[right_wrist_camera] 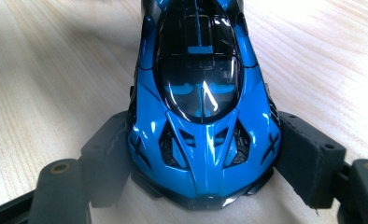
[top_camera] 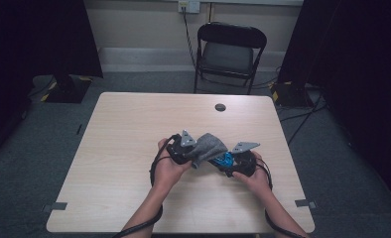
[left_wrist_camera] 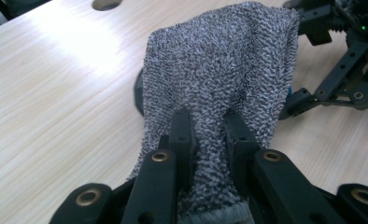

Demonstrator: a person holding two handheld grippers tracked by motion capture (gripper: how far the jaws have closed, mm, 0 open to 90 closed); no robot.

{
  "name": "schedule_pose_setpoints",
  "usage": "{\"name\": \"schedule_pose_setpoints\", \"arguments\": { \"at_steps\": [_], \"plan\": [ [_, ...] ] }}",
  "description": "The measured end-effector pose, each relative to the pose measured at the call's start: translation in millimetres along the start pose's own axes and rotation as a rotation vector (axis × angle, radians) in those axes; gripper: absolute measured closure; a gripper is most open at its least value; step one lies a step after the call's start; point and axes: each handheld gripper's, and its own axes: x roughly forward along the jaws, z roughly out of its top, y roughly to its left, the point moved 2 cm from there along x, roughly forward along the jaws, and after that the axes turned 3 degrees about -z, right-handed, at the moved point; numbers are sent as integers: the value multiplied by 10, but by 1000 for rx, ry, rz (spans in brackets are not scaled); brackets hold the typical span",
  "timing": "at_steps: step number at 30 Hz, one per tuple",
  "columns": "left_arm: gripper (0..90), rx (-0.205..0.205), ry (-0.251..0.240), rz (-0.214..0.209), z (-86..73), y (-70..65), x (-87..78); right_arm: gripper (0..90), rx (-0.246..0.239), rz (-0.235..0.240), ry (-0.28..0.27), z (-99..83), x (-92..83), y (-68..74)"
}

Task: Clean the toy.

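Note:
A grey knitted cloth point(top_camera: 209, 145) point(left_wrist_camera: 219, 70) is pinched at its near end by my left gripper point(top_camera: 189, 154) point(left_wrist_camera: 208, 135), which is shut on it. The cloth drapes away from the jaws over one end of a blue toy car point(top_camera: 225, 160). In the right gripper view the car point(right_wrist_camera: 203, 93) shows glossy blue with a dark canopy. My right gripper point(top_camera: 231, 167) point(right_wrist_camera: 205, 156) is shut on the car, its pads pressed against both flanks. The right gripper's black linkage point(left_wrist_camera: 345, 70) sits just beyond the cloth in the left gripper view. Both grippers meet near the middle of the wooden table point(top_camera: 134, 129).
A round cable hole point(top_camera: 220, 107) point(left_wrist_camera: 106, 3) lies in the tabletop beyond the grippers. A black folding chair point(top_camera: 230, 49) stands behind the table's far edge. Dark curtains and stand bases flank the table, and cables trail off its near edge.

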Motion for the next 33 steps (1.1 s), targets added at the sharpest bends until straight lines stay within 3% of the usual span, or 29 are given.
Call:
{"name": "schedule_pose_setpoints", "arguments": {
  "at_steps": [9,14,26,33],
  "plan": [
    [767,84,61,-33,105,-245,255,252,-2,-1,-1,0,0,-1],
    [767,123,112,-49,61,-318,397,252,-4,-1,-1,0,0,-2],
    [767,141,146,-22,60,-287,452,252,-6,-1,0,0,0,-4],
    [766,142,143,20,71,-220,402,252,-4,0,-1,0,0,-2]
  ]
}}
